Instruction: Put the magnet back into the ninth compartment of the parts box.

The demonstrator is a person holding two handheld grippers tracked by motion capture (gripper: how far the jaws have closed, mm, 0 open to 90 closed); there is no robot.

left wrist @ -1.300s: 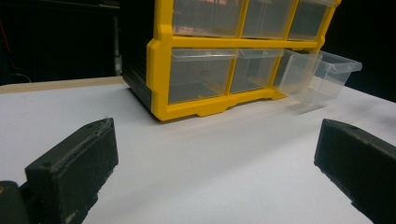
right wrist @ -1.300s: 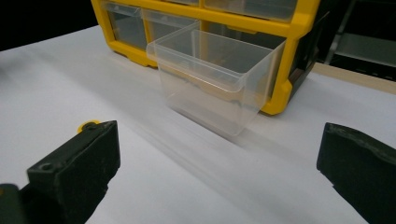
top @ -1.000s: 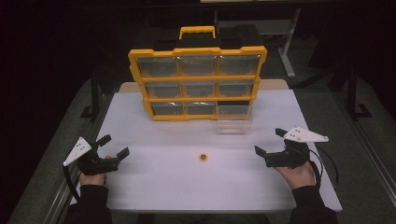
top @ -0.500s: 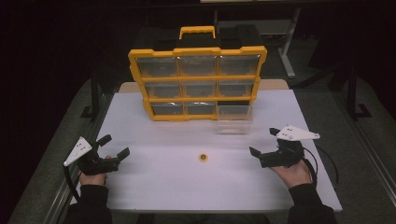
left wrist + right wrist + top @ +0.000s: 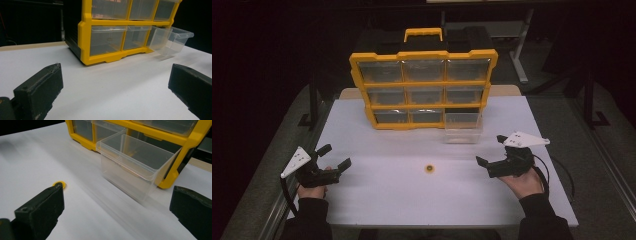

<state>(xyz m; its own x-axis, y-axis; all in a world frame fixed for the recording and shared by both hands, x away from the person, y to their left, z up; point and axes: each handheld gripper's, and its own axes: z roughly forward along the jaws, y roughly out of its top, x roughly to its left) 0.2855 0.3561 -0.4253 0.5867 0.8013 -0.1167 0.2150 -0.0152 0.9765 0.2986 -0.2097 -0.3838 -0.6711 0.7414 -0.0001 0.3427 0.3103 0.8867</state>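
A yellow parts cabinet (image 5: 422, 90) with clear drawers stands upright at the back of the white table (image 5: 412, 200). Its bottom right drawer (image 5: 463, 127) is pulled out; it looks empty (image 5: 135, 170) and also shows in the left gripper view (image 5: 172, 40). A small yellow ring-shaped part (image 5: 429, 168) lies on the table in front, partly behind a jaw in the right gripper view (image 5: 60, 184). My right gripper (image 5: 491, 150) is open, right of the part and in front of the drawer. My left gripper (image 5: 334, 156) is open at the table's left, holding nothing.
The cabinet has a yellow carry handle (image 5: 423, 33) on top. Dark floor and a metal stand (image 5: 522, 45) lie beyond the table. Cables trail from both grippers off the near corners.
My right gripper has moved left and slightly forward, toward the yellow part and the pulled-out drawer. The left gripper has stayed put.
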